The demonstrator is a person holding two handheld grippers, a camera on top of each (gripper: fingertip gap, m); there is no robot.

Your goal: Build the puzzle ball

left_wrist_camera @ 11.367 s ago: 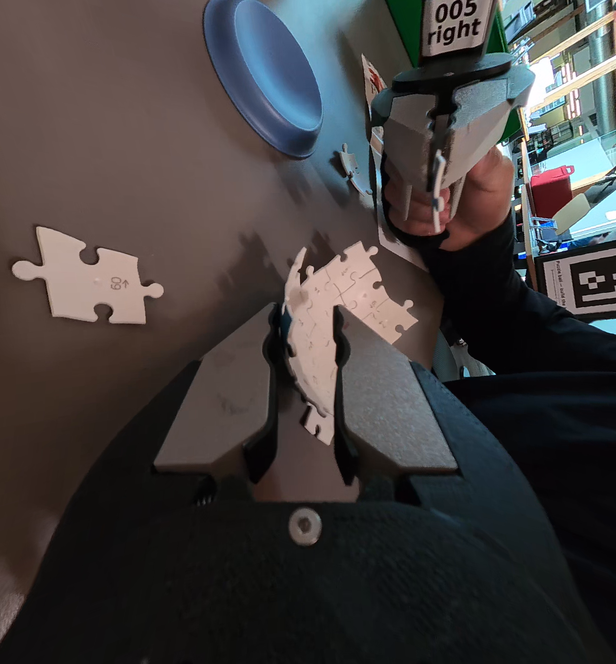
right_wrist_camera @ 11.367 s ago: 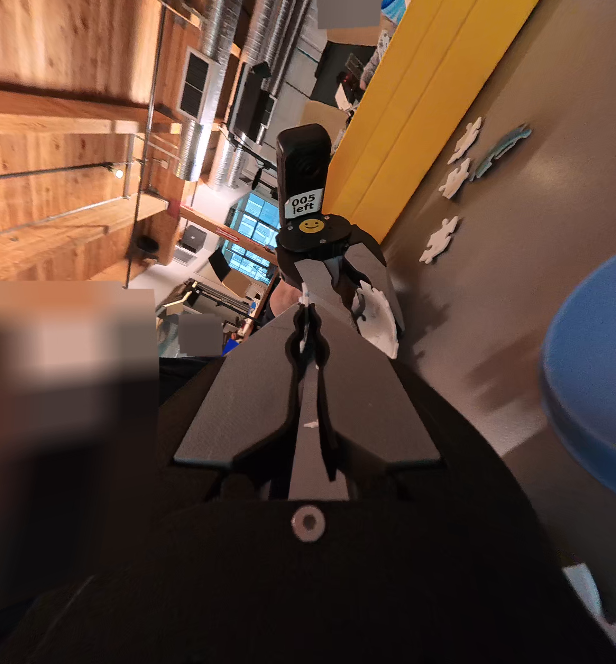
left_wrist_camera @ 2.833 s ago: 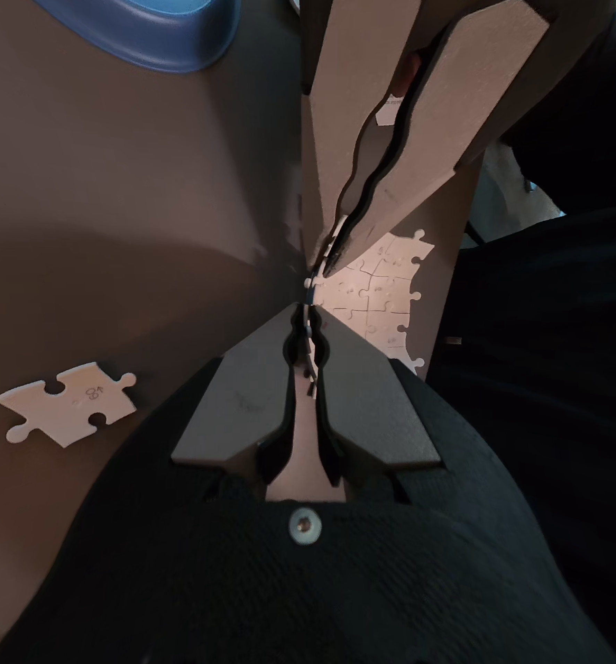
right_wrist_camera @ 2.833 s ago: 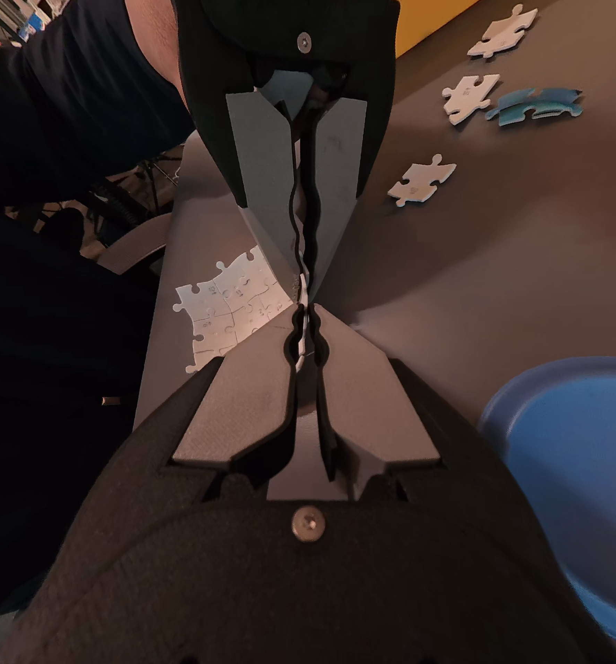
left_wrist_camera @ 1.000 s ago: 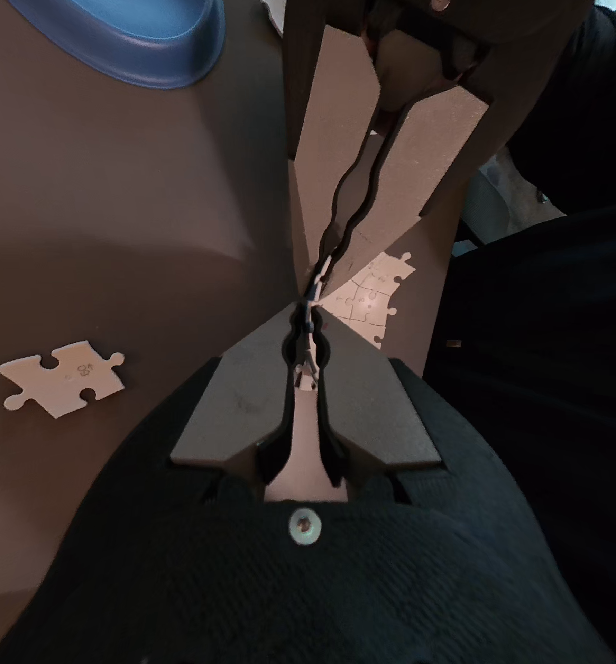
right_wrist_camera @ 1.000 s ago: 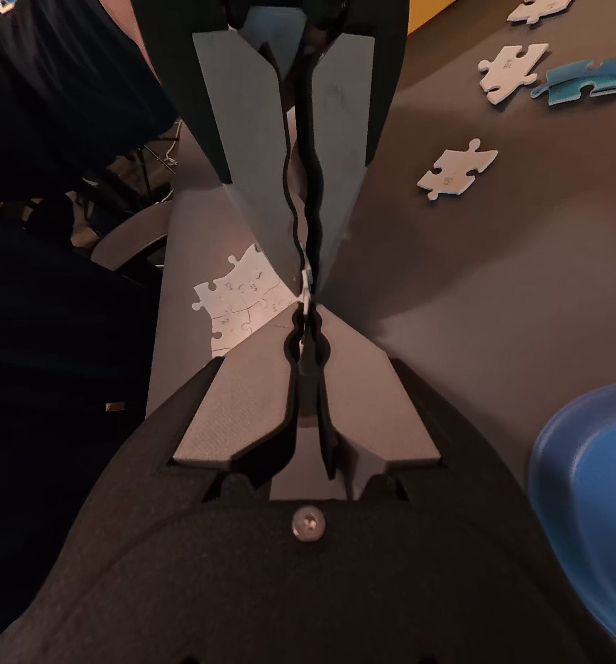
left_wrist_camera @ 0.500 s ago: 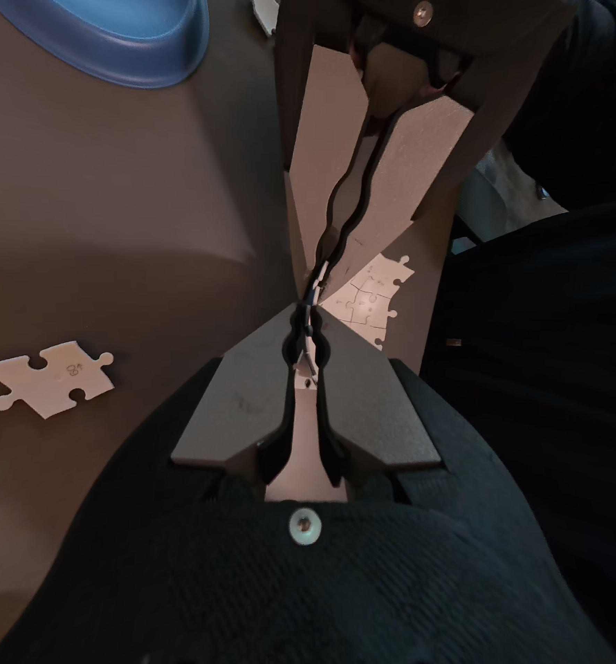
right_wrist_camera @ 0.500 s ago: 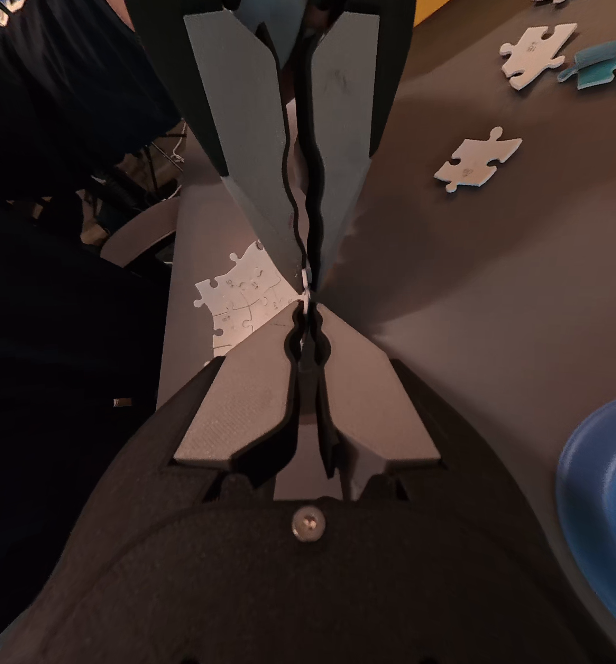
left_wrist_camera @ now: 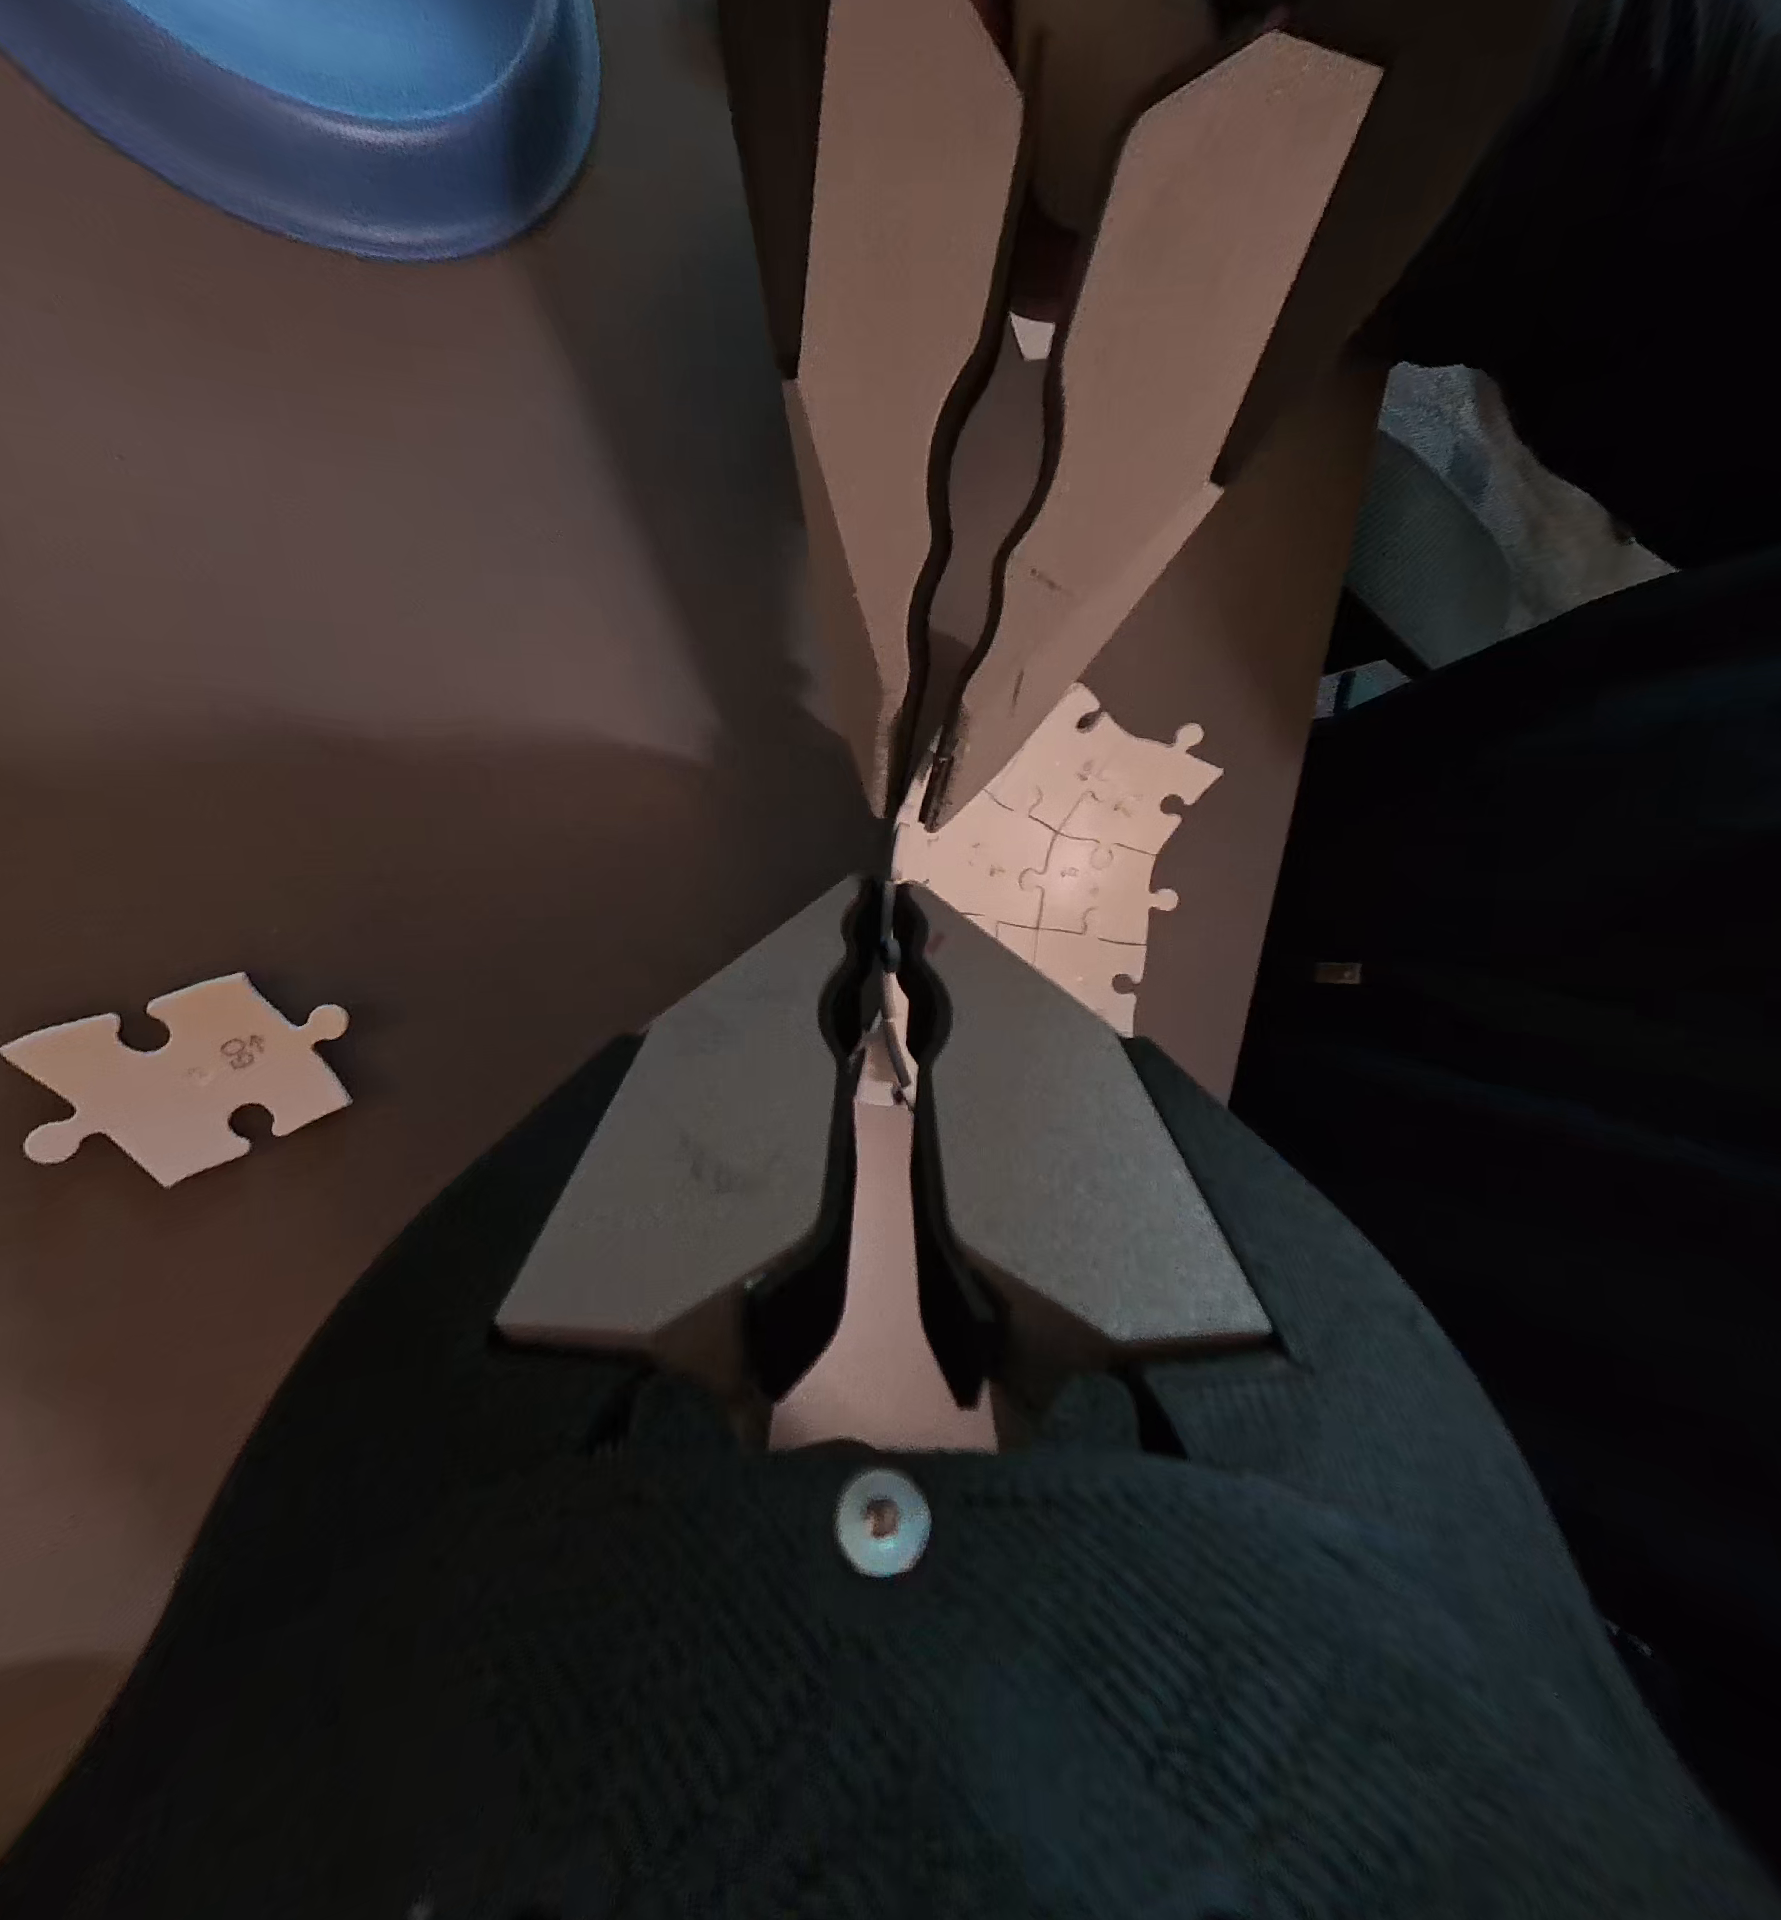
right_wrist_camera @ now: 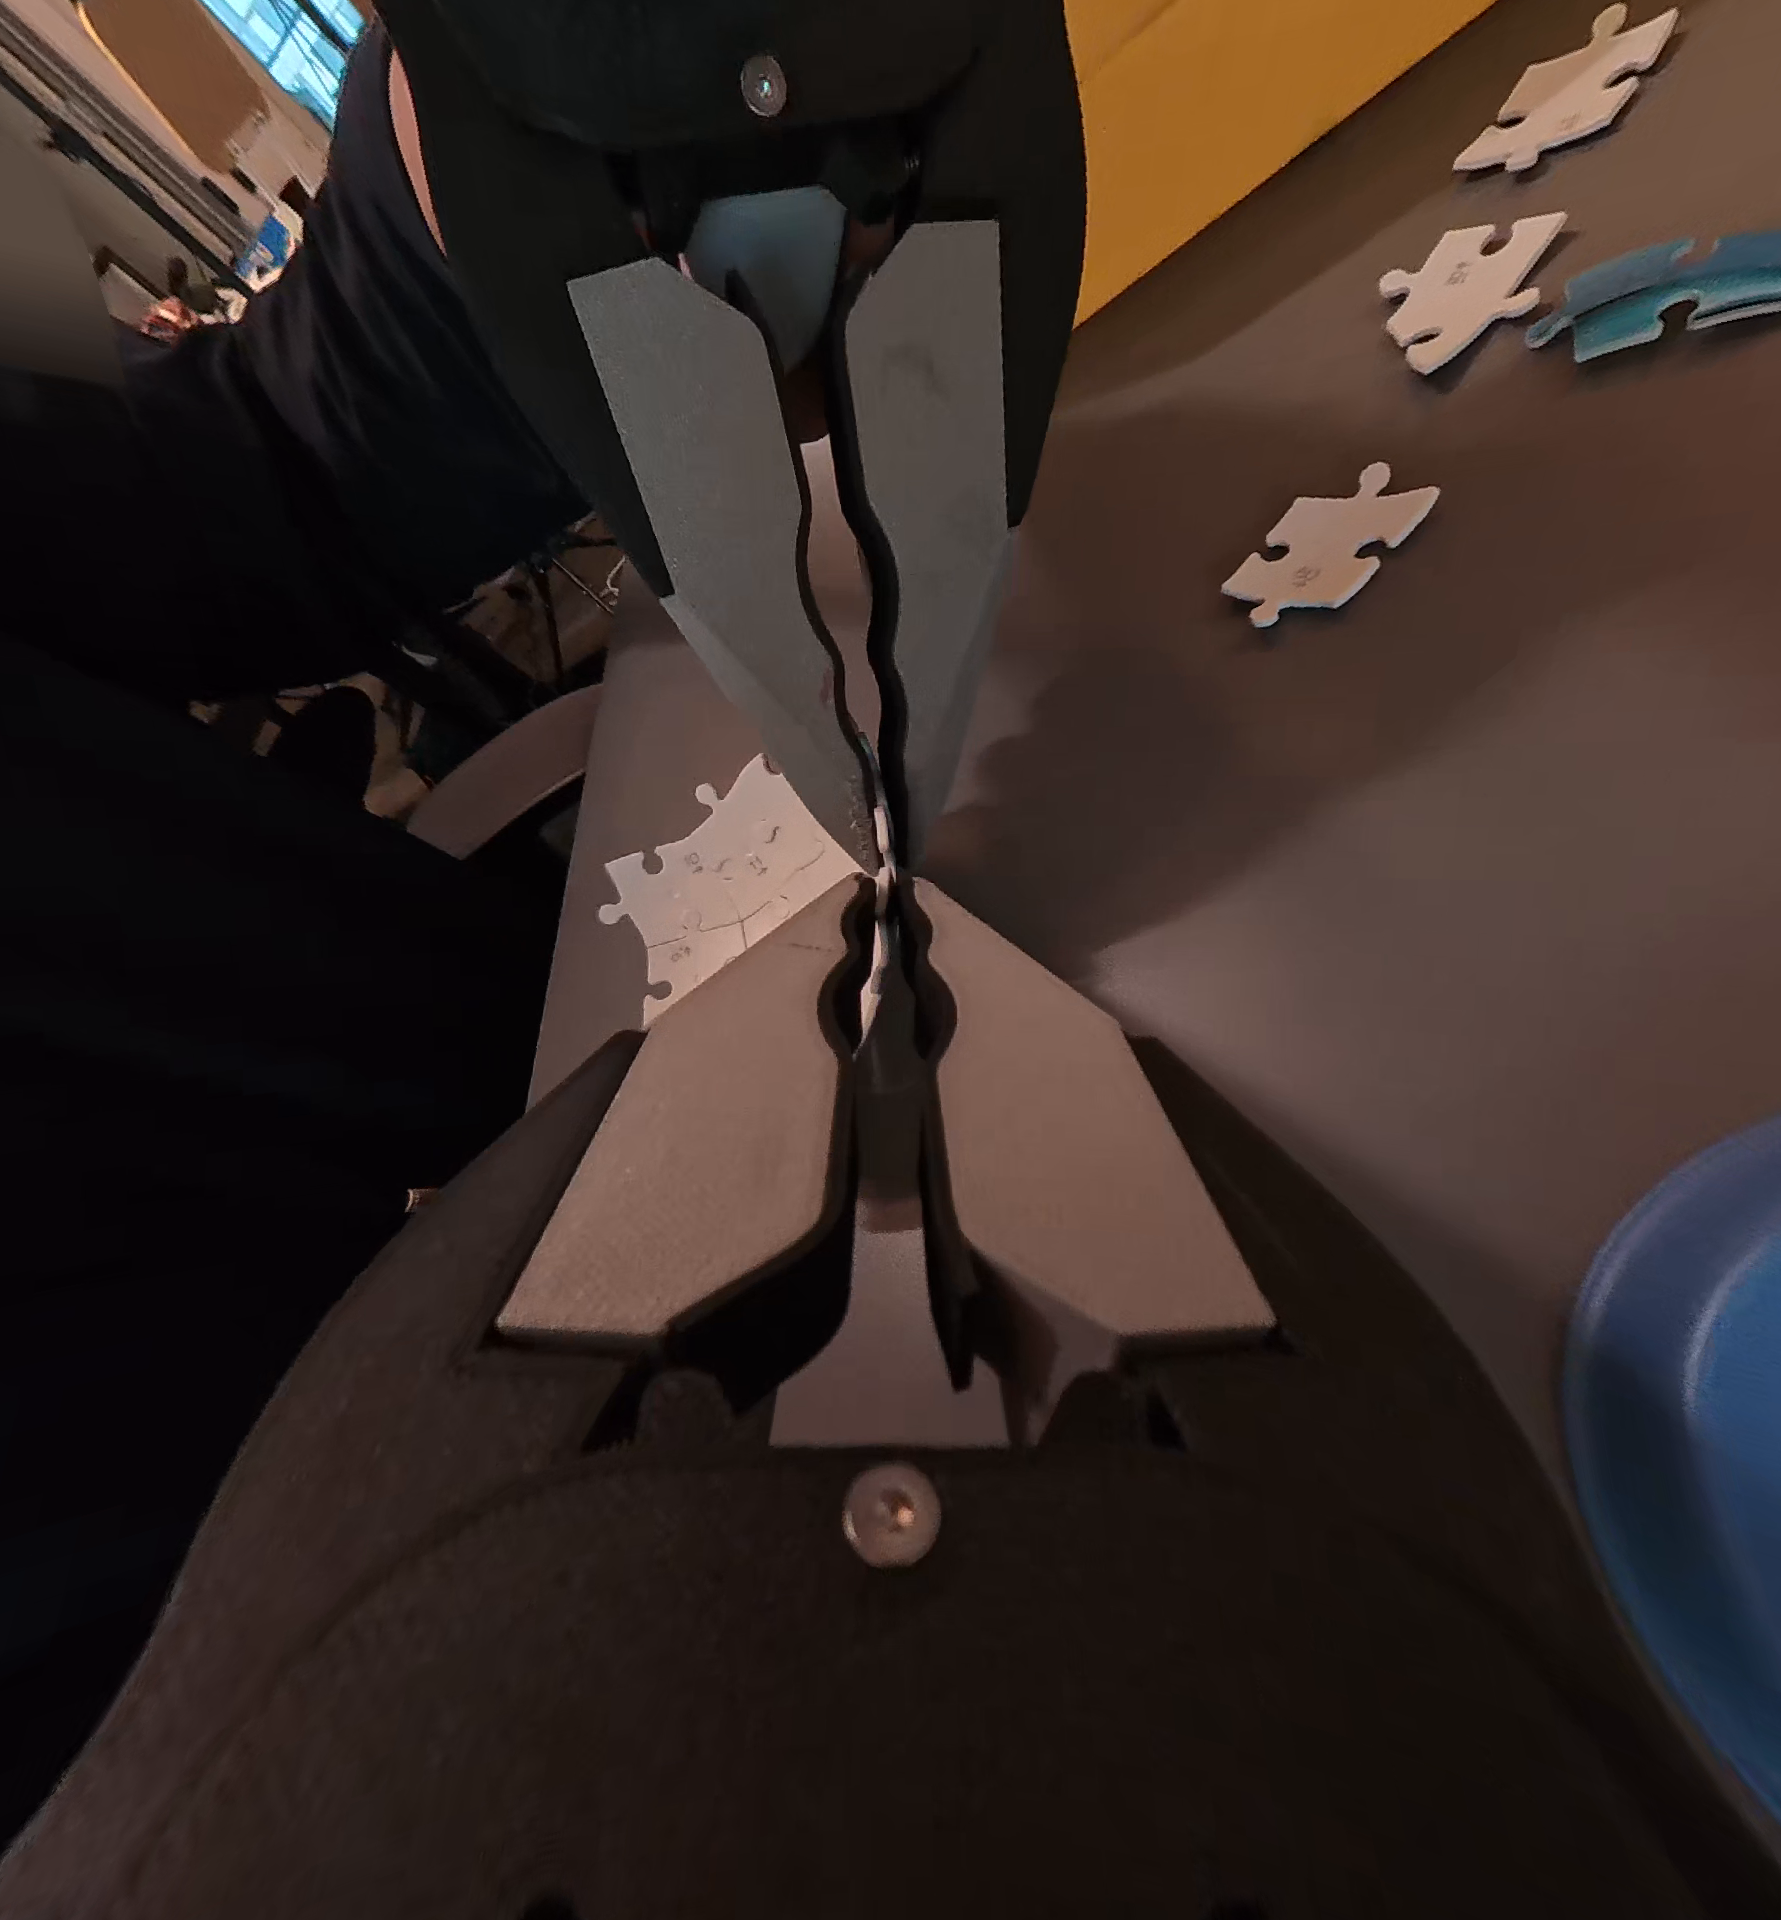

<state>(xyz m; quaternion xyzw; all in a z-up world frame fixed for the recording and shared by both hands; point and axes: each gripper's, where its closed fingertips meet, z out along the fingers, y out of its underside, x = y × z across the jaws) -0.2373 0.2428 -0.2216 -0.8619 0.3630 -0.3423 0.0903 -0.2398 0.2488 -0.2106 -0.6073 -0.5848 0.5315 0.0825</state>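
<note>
Item 1, nearest, lower centre of the left wrist view: left gripper [left_wrist_camera: 884, 914], fingers clenched on the edge of the curved white panel of joined pieces [left_wrist_camera: 1073, 862], which fans out to the right just past the tips. Held edge-on, likely so the free rim is open to receive another piece.

Item 2, lower centre of the right wrist view: right gripper [right_wrist_camera: 891, 904], fingers clenched on a thin single piece [right_wrist_camera: 878, 971], seen edge-on between the pads. Tip to tip with the opposing gripper, so the piece meets the panel [right_wrist_camera: 720, 883] at its rim; judged to be the pressing-in of one tab.

Item 3, centre to top of the left view: the right gripper [left_wrist_camera: 922, 800] again, coming down from above, tips touching the panel's edge.

Item 4, middle left of the left view: loose white piece [left_wrist_camera: 185, 1075] flat on the dark table [left_wrist_camera: 346, 623], face down, apart from the work.

Item 5, upper right of the right view: more loose pieces, white [right_wrist_camera: 1333, 561] and one blue strip [right_wrist_camera: 1696, 291], waiting.

Item 6, farthest, upper left of the left view: blue dish [left_wrist_camera: 346, 135], probably a stand for the ball.
</note>
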